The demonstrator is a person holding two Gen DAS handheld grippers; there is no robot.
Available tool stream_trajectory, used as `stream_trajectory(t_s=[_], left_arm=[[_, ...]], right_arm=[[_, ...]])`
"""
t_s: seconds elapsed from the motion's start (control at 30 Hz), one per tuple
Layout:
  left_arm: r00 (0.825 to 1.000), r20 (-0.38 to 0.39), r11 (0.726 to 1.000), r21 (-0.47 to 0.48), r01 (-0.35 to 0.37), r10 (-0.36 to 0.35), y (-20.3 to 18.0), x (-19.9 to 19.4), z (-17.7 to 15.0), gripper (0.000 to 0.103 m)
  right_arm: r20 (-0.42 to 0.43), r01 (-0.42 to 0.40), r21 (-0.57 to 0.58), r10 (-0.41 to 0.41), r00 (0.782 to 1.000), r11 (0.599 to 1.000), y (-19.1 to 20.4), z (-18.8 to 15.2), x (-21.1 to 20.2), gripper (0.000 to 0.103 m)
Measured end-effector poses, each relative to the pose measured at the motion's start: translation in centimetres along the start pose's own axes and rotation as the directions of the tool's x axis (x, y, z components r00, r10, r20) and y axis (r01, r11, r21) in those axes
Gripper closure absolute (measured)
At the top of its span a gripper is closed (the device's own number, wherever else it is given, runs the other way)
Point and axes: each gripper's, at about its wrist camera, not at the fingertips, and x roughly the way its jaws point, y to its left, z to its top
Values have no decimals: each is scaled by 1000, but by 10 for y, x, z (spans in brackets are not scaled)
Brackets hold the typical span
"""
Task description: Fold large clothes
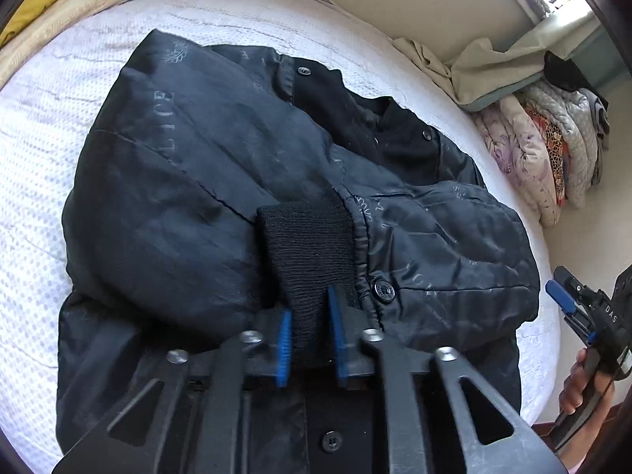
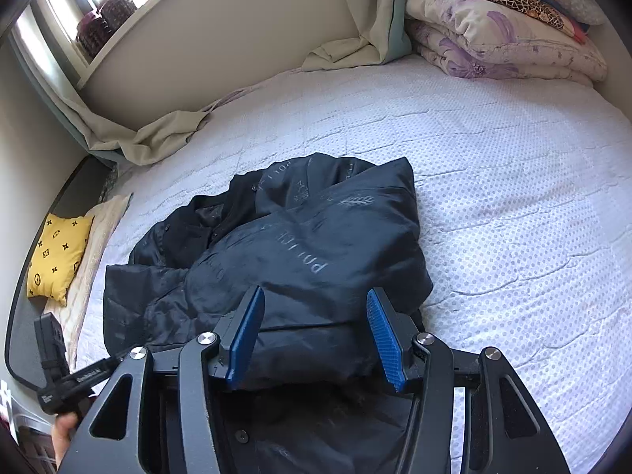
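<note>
A black padded jacket (image 1: 205, 181) with faint grey lettering lies bunched on the white bed, its sleeves folded over the body. My left gripper (image 1: 310, 300) is shut on the black knit cuff (image 1: 308, 237) of one sleeve, which fills the gap between the blue pads. Beside the cuff sits a snap button (image 1: 383, 289). My right gripper (image 2: 316, 291) stands open just over the near edge of the jacket (image 2: 316, 245), whose fabric shows between the fingers. From the left wrist view, the right gripper (image 1: 561, 288) hangs just off the jacket's right edge with nothing between its pads.
The white dotted mattress (image 2: 513, 197) spreads wide to the right of the jacket. Folded quilts (image 2: 493, 27) are stacked at the far corner. A yellow cushion (image 2: 59, 252) lies at the left edge, and a beige sheet (image 2: 158, 138) is crumpled along the wall.
</note>
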Motion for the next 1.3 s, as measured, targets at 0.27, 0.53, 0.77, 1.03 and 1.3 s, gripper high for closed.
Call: stream_trajectory(t_s=[0.27,0.53,0.77,1.03,1.3], left_arm=[[991,135,1000,22,6,-9,3,-60,13,91],[991,11,990,-47,-134,134,34,-34,1,87],[946,255,979,-14,-204,201,11,-79,5,54],[979,189,984,143,-108,80,-29,-32,0,49],[981,90,969,165,-187,174,-18,9,-7,49]], right_arm=[[22,3,25,-4,1000,1000,-6,4,-6,51],[0,9,38,-9,1000,999,-8,4,2,51],[92,43,-34,-40,995,998,6,9,-7,51],[68,1,-176,11,998,984,34,8,23,58],[-71,41,-215,-57,996,976,32,-15,79,62]])
